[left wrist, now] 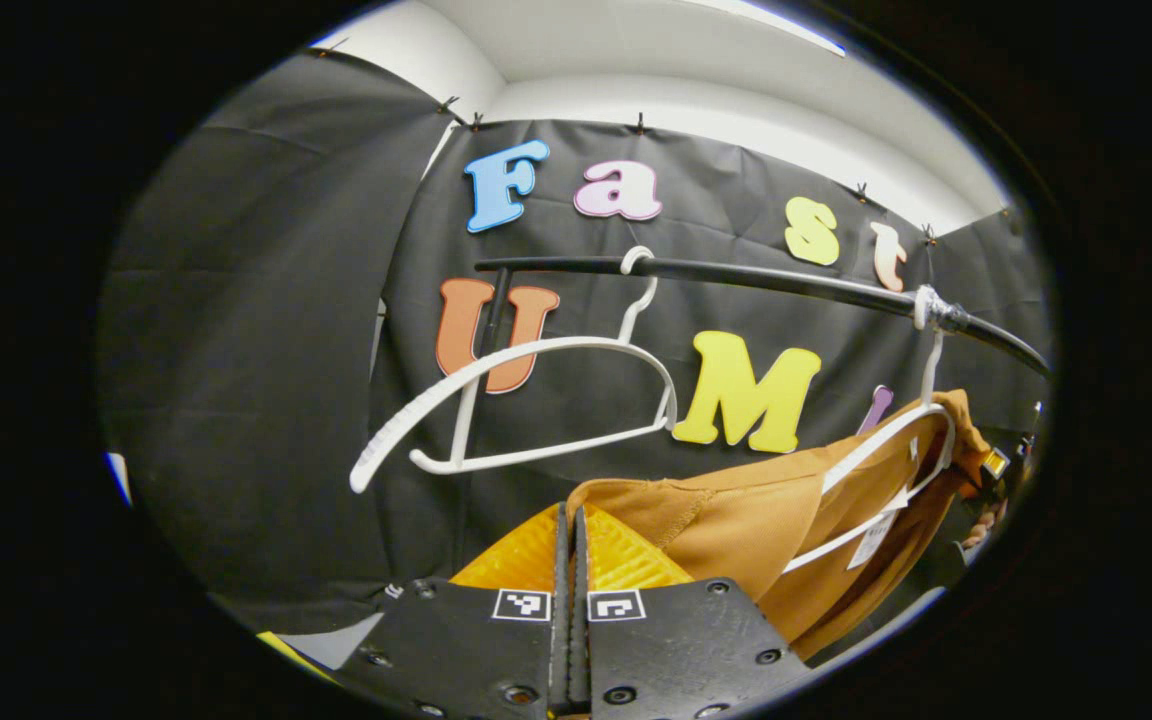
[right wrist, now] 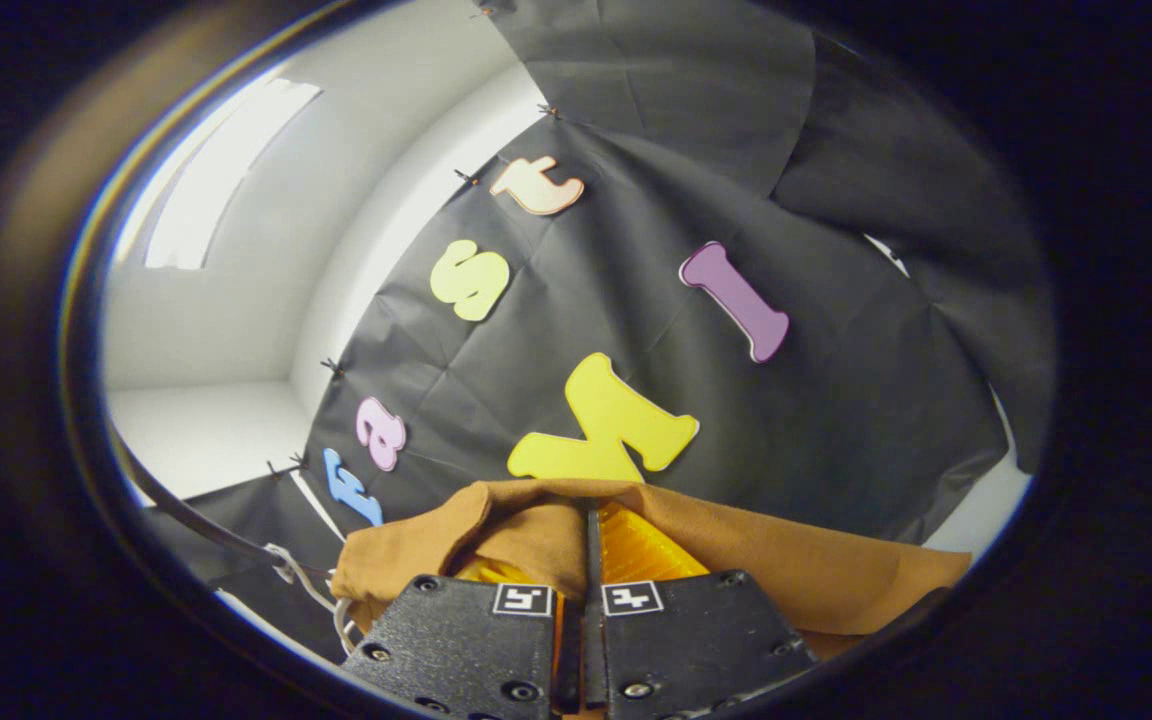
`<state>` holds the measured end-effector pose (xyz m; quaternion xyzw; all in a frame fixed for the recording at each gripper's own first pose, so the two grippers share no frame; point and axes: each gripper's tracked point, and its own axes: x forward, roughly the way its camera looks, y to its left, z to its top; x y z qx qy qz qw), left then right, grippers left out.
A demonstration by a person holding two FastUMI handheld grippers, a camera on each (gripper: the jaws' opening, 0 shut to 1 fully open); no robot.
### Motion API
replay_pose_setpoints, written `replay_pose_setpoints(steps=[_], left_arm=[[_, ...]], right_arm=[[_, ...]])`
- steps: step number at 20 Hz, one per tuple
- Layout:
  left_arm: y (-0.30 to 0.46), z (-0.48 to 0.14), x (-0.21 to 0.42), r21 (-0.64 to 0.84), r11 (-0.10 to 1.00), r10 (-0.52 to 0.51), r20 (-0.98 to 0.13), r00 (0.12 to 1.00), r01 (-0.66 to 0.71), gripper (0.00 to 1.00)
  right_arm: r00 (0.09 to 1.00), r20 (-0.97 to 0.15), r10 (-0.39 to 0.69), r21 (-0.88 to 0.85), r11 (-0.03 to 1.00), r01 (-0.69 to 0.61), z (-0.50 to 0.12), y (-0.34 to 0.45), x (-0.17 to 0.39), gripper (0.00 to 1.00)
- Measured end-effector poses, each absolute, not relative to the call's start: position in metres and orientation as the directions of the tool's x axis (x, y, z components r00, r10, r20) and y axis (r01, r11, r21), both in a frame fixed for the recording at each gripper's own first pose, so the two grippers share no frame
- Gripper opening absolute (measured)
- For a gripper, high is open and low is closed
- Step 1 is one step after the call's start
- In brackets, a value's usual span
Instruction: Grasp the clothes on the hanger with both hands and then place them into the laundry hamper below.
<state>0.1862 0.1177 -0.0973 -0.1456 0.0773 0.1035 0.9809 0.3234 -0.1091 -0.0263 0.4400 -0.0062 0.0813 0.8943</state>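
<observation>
A tan garment (left wrist: pixel 736 520) hangs on a white hanger (left wrist: pixel 886 470) at the right end of a black rail (left wrist: pixel 786 280). In the left gripper view my left gripper (left wrist: pixel 569 515) is shut, with the garment's near edge pinched at its tips. In the right gripper view the same tan garment (right wrist: pixel 786 560) drapes over and around my right gripper (right wrist: pixel 591 520), whose fingers are shut on a fold of it. Part of the hanger (right wrist: pixel 321 595) and the rail (right wrist: pixel 196 525) show at the lower left of that view.
An empty white hanger (left wrist: pixel 536 400) hangs tilted on the rail, left of the garment. The black cloth wall (left wrist: pixel 286 350) stands close behind. White wall and ceiling (right wrist: pixel 216 300) lie above it. A hand (left wrist: pixel 981 520) shows past the garment at the far right.
</observation>
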Motion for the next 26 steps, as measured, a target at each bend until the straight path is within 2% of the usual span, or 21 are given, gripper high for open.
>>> replay_pose_setpoints(steps=[2,3,4,10,11,12,13,19,20,21,26], left_arm=[[0.119,-0.096,0.188,-0.268,0.937,0.178,-0.179,0.968,-0.222,0.05],[0.121,-0.095,0.188,-0.267,0.938,0.180,-0.175,0.968,-0.223,0.00],[0.123,-0.093,0.189,-0.267,0.938,0.179,-0.172,0.969,-0.221,0.05],[0.125,-0.097,0.193,-0.246,0.944,0.179,-0.178,0.968,-0.220,0.05],[0.124,-0.097,0.192,-0.246,0.944,0.179,-0.177,0.968,-0.220,0.05],[0.124,-0.099,0.191,-0.248,0.943,0.178,-0.181,0.967,-0.220,0.00],[0.124,-0.100,0.191,-0.252,0.942,0.176,-0.185,0.967,-0.220,0.05],[0.124,-0.111,0.188,-0.223,0.949,0.177,-0.210,0.962,-0.223,0.05],[0.124,-0.113,0.186,-0.230,0.947,0.177,-0.215,0.961,-0.226,0.00],[0.124,-0.117,0.185,-0.235,0.945,0.176,-0.223,0.959,-0.228,0.05],[0.121,-0.132,0.172,-0.224,0.944,0.184,-0.249,0.951,-0.241,0.05]], right_arm=[[0.981,0.100,0.167,0.796,0.578,-0.180,-0.020,-0.111,0.334,0.05],[0.979,0.102,0.178,0.798,0.572,-0.187,-0.019,-0.110,0.339,0.05],[0.976,0.107,0.191,0.794,0.574,-0.199,-0.017,-0.109,0.344,0.05],[0.970,-0.012,0.242,0.782,0.607,-0.141,-0.055,-0.113,0.380,0.05],[0.971,-0.029,0.237,0.785,0.607,-0.125,-0.064,-0.113,0.379,0.05],[0.971,-0.040,0.235,0.791,0.601,-0.113,-0.072,-0.115,0.378,0.05],[0.972,-0.049,0.228,0.800,0.592,-0.099,-0.080,-0.116,0.376,0.05],[0.967,-0.133,0.217,0.794,0.607,-0.027,-0.126,-0.113,0.366,0.05],[0.964,-0.150,0.218,0.791,0.612,-0.016,-0.133,-0.111,0.366,0.05],[0.962,-0.168,0.216,0.785,0.619,-0.002,-0.141,-0.111,0.365,0.05],[0.944,-0.227,0.238,0.771,0.636,0.025,-0.174,-0.098,0.350,0.05]])
